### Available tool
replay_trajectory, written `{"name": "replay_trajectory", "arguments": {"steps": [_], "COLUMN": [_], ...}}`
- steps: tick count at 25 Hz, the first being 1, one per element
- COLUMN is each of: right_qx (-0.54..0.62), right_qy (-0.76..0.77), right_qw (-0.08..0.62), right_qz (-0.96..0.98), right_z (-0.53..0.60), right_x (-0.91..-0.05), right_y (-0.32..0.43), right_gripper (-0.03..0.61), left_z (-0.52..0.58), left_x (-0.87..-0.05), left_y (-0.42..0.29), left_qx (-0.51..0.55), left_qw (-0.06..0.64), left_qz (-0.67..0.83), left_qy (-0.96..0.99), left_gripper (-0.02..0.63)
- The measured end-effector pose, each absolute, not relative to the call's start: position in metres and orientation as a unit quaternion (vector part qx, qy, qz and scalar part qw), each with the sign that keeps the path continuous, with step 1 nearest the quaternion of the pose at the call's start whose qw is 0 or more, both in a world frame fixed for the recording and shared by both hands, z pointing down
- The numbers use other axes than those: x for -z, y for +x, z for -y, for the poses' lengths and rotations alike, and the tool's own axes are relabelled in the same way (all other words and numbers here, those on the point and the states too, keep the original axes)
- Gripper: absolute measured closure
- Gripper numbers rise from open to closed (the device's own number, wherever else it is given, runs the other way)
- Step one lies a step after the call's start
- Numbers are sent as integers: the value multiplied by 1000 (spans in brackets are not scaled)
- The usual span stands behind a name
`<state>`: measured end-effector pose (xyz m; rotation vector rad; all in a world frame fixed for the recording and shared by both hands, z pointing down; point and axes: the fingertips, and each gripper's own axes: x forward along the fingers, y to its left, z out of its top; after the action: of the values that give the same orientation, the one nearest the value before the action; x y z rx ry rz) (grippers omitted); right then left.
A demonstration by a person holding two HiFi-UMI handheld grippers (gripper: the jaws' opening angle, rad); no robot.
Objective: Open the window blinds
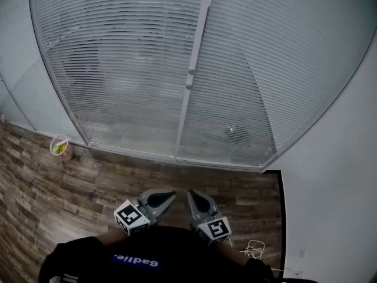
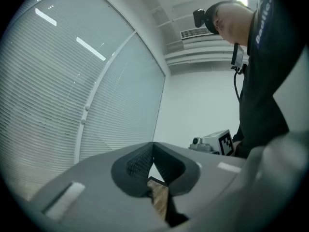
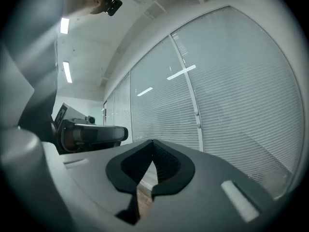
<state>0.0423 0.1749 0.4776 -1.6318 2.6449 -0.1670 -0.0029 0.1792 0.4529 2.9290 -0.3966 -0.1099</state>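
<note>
White slatted blinds point(image 1: 129, 58) hang closed over two tall window panes, with a white upright frame bar point(image 1: 191, 78) between them. The slats also fill the left gripper view point(image 2: 48, 91) and the right gripper view point(image 3: 231, 95). My left gripper point(image 1: 169, 196) and right gripper point(image 1: 193, 197) are held side by side low in the head view, close to my body and well short of the window. Both point level toward the blinds. The left gripper point(image 2: 153, 144) has its jaw tips touching, with nothing between them. The right gripper point(image 3: 153, 141) is likewise shut and empty.
A wood-pattern floor point(image 1: 70, 187) runs up to the window sill. A paper cup point(image 1: 60, 147) with something green inside stands on the floor at the left, by the window. A white wall point(image 1: 336, 175) closes the right side, and a loose white cable point(image 1: 254, 250) lies near it.
</note>
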Motion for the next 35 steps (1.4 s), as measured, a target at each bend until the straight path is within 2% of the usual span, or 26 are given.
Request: {"name": "replay_trajectory", "arguments": {"steps": [17, 23, 35], "right_qx": [35, 47, 68], "right_qy": [-528, -524, -488], "right_qw": [31, 23, 26], "right_qz": [-848, -850, -870], "right_z": [-183, -185, -187], "right_x": [-466, -475, -484], "right_y": [45, 63, 113], "right_gripper": [575, 575, 575], "left_z": [-186, -202, -193], "left_x": [-454, -448, -461], "left_y": [1, 21, 69], "left_qx": [38, 49, 32], "left_qw": [88, 83, 100], "left_qz": [134, 107, 179], "left_qy": [986, 990, 978], "left_gripper": [614, 614, 614]}}
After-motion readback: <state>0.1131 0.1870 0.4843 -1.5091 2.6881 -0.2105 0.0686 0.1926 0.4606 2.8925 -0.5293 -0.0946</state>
